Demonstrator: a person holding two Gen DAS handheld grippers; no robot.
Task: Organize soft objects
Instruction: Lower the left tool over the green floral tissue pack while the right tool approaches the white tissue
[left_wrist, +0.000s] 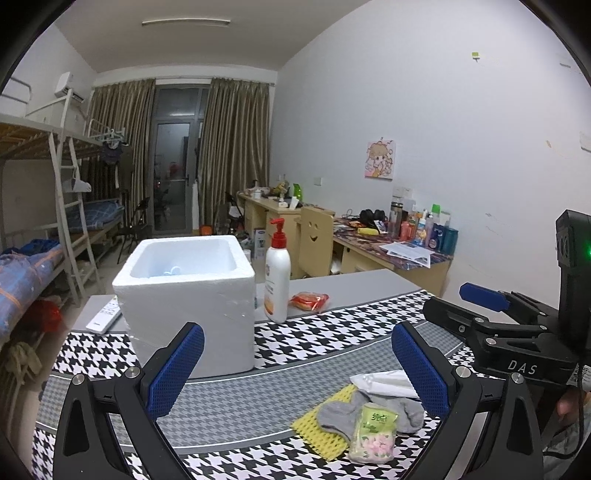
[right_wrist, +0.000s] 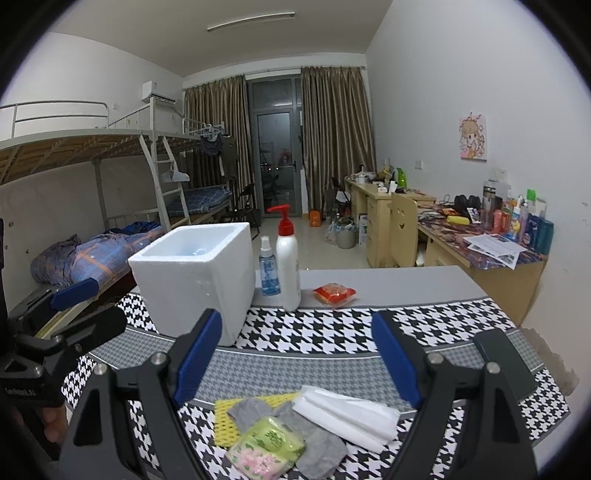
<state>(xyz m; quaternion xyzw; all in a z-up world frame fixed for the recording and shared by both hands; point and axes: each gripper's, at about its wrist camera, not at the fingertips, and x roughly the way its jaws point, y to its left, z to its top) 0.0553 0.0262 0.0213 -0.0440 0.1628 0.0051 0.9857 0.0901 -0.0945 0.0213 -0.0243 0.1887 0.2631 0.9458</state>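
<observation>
**Clearly soft goods are waiting in a small heap at the near edge of the mat**

Both claws are hanging spread wide with nothing between the pads: the left gripper (left_wrist: 297, 369) is hovering to the left of the heap, and the right gripper (right_wrist: 297, 354) is hanging almost directly over it.

The heap is lying on the houndstooth mat (right_wrist: 314, 328), near its front edge. A grey sock (right_wrist: 314, 439) is sprawling over a yellow sponge cloth (right_wrist: 221, 417), a green tissue pack (right_wrist: 269, 443) is resting on top of the sock, and a white folded plastic bag (right_wrist: 347, 410) is leaning against their right side. All of these are likely weighing next to nothing and giving way under pressure. The sock is probably draping and dragging its neighbours when lifted, so pinching it at a bunched fold is looking wisest. The tissue pack is looking slick in its wrapper and is best squeezed across its narrow width. The bag is likely sliding out of a shallow pinch.

Further back, a white foam box (right_wrist: 195, 280) is standing open-topped, seemingly the place for these things; its walls are looking fragile. Beside it a pump bottle (right_wrist: 288, 266) and a blue spray bottle (right_wrist: 268, 269) are standing upright and could be toppled by a careless swing. A red packet (right_wrist: 334, 293) is lying beyond them, well apart from the heap.
</observation>
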